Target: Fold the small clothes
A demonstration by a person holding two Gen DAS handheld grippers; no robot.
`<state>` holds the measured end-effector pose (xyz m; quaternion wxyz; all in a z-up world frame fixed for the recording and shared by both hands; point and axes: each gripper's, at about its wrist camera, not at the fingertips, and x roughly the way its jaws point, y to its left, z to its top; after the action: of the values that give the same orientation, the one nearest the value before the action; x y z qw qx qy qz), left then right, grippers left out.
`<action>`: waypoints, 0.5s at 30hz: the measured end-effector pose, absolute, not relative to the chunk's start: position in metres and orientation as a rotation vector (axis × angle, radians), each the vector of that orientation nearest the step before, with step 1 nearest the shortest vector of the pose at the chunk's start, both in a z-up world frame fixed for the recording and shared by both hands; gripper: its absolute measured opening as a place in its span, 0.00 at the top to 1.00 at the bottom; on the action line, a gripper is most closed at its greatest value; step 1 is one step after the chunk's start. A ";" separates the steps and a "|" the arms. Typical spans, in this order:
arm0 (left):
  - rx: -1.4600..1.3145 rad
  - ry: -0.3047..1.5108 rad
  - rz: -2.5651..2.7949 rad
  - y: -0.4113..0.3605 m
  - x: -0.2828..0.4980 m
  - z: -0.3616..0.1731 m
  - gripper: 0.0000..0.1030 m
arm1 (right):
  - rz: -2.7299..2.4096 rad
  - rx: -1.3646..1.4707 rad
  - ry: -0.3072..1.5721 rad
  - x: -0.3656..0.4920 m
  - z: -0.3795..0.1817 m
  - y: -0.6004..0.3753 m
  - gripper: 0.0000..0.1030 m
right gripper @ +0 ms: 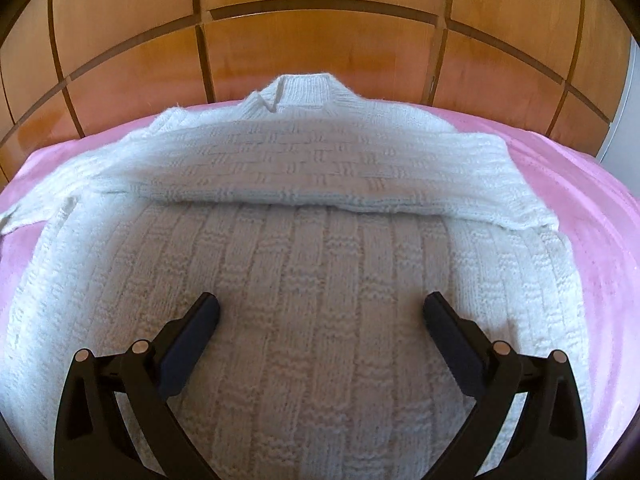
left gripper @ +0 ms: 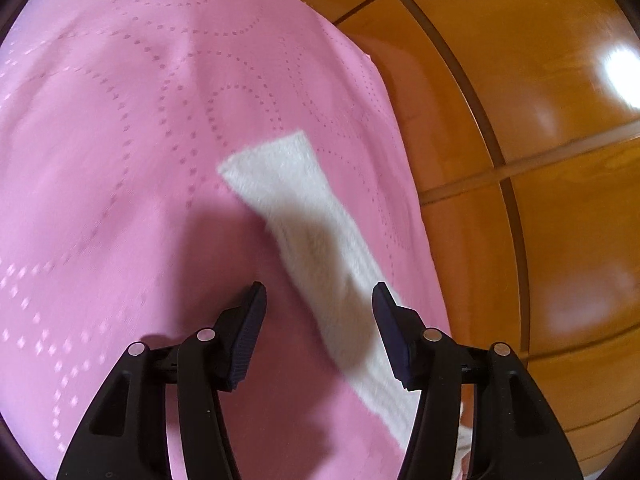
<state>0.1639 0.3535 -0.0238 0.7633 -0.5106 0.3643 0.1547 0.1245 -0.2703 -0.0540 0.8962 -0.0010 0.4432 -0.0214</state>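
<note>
A small white knitted sweater lies flat on a pink cloth. One sleeve is folded across its chest and the collar points to the far edge. My right gripper is open and empty, just above the sweater's body. In the left wrist view the other white sleeve stretches out over the pink cloth. My left gripper is open with the sleeve lying between its fingers, nothing held.
The pink cloth covers a bed-like surface. Glossy wooden panels stand behind its far edge and also show in the left wrist view to the right of the cloth's edge.
</note>
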 end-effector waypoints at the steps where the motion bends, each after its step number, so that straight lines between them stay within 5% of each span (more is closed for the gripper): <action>1: -1.109 0.786 0.341 0.356 0.166 -0.024 0.48 | -0.044 -0.001 0.918 0.125 -0.054 -0.270 0.02; 7: -1.031 0.821 0.402 0.358 0.186 -0.030 0.93 | -0.051 -0.011 0.916 0.126 -0.055 -0.268 0.02; 15: -0.827 0.765 0.176 0.277 0.196 0.021 0.94 | -0.051 -0.014 0.916 0.126 -0.055 -0.268 0.02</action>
<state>0.1959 0.2768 0.0206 0.8417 -0.3917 0.3621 0.0832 0.1256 -0.2683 -0.0552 0.8967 -0.0067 0.4419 -0.0249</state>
